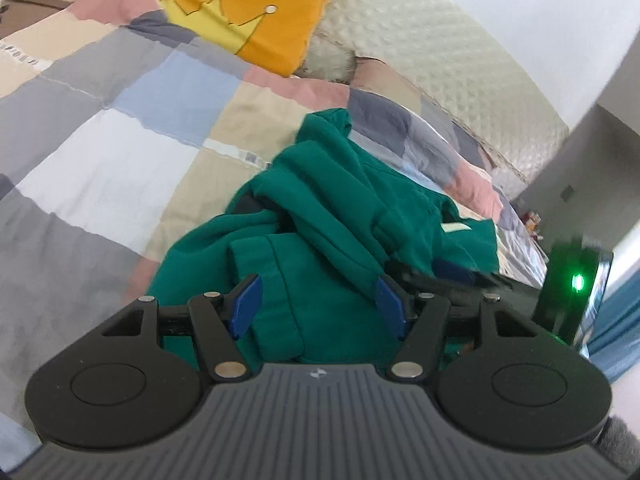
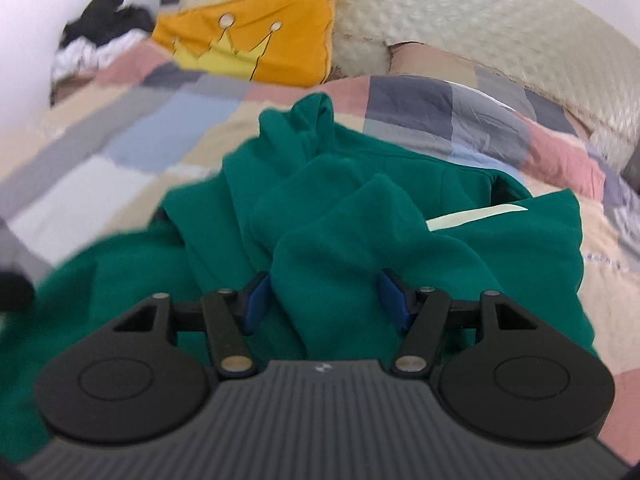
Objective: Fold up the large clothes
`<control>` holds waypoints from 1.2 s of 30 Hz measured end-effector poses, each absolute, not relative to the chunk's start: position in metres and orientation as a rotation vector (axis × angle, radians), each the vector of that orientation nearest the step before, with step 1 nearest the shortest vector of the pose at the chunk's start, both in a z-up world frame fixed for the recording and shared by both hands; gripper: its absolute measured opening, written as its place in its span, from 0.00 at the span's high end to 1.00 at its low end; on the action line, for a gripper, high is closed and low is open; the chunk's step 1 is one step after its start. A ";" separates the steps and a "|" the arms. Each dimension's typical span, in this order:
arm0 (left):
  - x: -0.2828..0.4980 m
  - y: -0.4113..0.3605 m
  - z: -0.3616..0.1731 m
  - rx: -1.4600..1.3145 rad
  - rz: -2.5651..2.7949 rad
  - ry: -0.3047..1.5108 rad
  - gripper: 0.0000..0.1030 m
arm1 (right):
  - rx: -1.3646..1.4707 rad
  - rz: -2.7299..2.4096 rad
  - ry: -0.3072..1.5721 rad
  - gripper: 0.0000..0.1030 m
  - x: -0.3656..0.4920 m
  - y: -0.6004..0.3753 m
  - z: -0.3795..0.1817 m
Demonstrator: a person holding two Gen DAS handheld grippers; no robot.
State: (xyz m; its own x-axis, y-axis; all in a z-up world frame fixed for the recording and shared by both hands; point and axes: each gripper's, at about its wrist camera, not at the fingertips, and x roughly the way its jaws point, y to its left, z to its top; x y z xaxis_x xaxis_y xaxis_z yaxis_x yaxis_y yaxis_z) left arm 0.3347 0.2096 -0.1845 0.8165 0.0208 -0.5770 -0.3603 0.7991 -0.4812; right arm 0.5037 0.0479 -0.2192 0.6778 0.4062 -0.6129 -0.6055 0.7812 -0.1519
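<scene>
A green hooded sweatshirt (image 1: 340, 200) lies crumpled on a patchwork bedspread (image 1: 120, 128). In the right wrist view the sweatshirt (image 2: 340, 208) shows a pale stripe mark on its right side. My left gripper (image 1: 318, 304) is open, its blue pads either side of a ribbed cuff and bunched sleeve. My right gripper (image 2: 324, 300) is open, with a fold of green cloth lying between its blue pads. The right gripper's body (image 1: 572, 292), with a green light, shows at the right edge of the left wrist view.
An orange pillow with a yellow crown (image 1: 248, 16) leans on a cream quilted headboard (image 1: 420, 52) behind the sweatshirt. A heap of white and black clothes (image 2: 96, 44) lies at the far left. The bedspread (image 2: 100, 152) spreads to the left.
</scene>
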 end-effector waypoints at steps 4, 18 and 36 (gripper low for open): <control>0.336 0.209 -0.185 -0.607 0.228 0.589 0.34 | -0.397 0.572 0.584 0.45 0.502 0.044 -0.218; 0.334 0.202 -0.190 -0.648 0.219 0.598 0.34 | 0.176 0.402 0.396 0.92 0.468 -0.079 -0.132; 0.327 0.171 -0.194 -0.551 0.168 0.642 0.34 | 0.568 0.224 0.846 0.88 0.411 -0.171 -0.233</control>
